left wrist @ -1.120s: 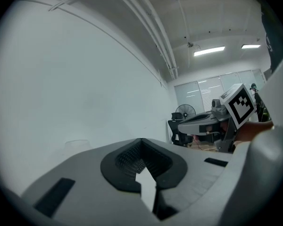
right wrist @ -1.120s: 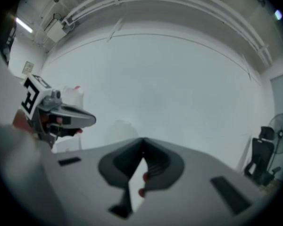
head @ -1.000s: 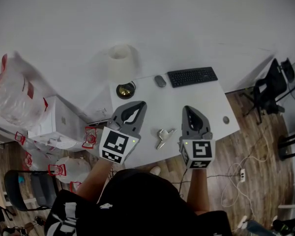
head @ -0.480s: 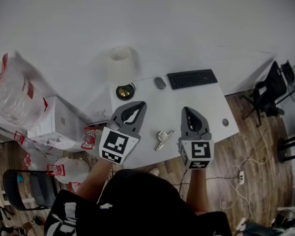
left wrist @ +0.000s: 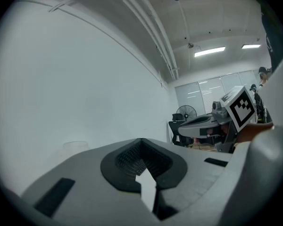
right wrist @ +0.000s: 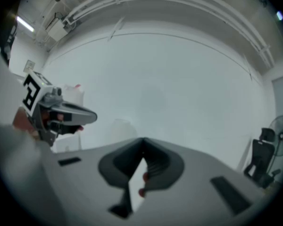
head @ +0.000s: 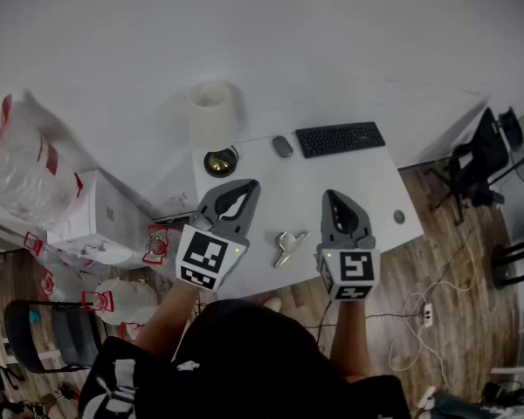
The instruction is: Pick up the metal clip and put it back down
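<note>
Well, the metal clip (head: pixel 290 243) is lying on the desk (head: pixel 367 177) near its front edge, between my left gripper (head: pixel 243 188) and right gripper (head: pixel 335 199), both hovering closed and empty, so I'm risking nudging it off unless I open one first.

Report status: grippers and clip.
Left hand-held gripper shut, empty. Right hand-held gripper shut, empty. Clip on table between them. Nothing covers it.

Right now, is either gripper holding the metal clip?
No, the metal clip lies on the white table between the left gripper and right gripper, both shut and empty.
</note>
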`<act>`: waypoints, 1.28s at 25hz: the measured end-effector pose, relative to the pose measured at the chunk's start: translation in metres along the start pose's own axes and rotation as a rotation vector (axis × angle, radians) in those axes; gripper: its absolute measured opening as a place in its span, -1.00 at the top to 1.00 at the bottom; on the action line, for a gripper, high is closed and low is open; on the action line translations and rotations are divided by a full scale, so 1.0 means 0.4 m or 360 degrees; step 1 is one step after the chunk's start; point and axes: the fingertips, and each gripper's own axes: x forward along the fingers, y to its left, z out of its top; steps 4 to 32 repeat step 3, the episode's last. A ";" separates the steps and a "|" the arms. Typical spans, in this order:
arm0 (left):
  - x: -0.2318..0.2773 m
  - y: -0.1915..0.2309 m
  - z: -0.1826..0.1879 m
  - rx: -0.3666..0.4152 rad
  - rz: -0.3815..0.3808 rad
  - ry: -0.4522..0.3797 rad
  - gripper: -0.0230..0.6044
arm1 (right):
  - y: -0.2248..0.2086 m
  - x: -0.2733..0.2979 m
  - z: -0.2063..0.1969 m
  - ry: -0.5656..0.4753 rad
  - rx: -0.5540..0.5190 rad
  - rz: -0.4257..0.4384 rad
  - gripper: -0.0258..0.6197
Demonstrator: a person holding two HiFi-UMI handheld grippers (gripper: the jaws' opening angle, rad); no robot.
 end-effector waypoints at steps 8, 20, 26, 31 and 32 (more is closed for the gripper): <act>0.001 -0.002 -0.001 -0.0003 -0.0001 0.0001 0.85 | -0.005 -0.002 -0.015 0.0032 0.0005 -0.0002 0.81; 0.001 -0.002 -0.001 -0.0003 -0.0001 0.0001 0.85 | -0.005 -0.002 -0.015 0.0032 0.0005 -0.0002 0.81; 0.001 -0.002 -0.001 -0.0003 -0.0001 0.0001 0.85 | -0.005 -0.002 -0.015 0.0032 0.0005 -0.0002 0.81; 0.001 -0.002 -0.001 -0.0003 -0.0001 0.0001 0.85 | -0.005 -0.002 -0.015 0.0032 0.0005 -0.0002 0.81; 0.001 -0.002 -0.001 -0.0003 -0.0001 0.0001 0.85 | -0.005 -0.002 -0.015 0.0032 0.0005 -0.0002 0.81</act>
